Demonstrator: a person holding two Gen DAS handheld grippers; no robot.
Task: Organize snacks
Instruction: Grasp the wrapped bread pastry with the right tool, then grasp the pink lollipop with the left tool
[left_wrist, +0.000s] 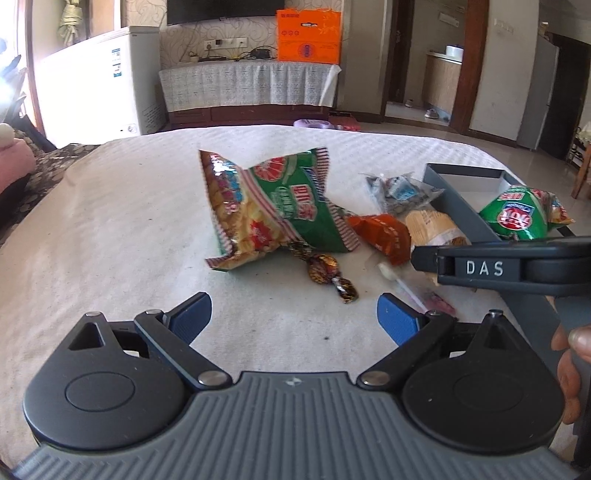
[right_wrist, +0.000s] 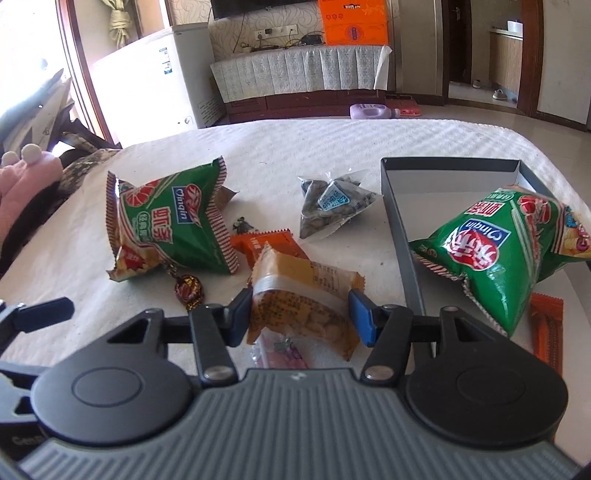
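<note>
Snacks lie on a white cloth-covered table. My left gripper is open and empty, short of a brown wrapped candy and a green chip bag. My right gripper has its jaws around a tan cracker packet, touching both sides. A grey box at the right holds a second green chip bag. A clear seed pouch, an orange packet and the first chip bag lie beyond. The right gripper body shows in the left wrist view.
An orange wrapper lies at the right beside the box. A pink-printed clear sachet lies under the cracker packet. A pink plush thing sits off the table's left edge. A cabinet and white freezer stand behind.
</note>
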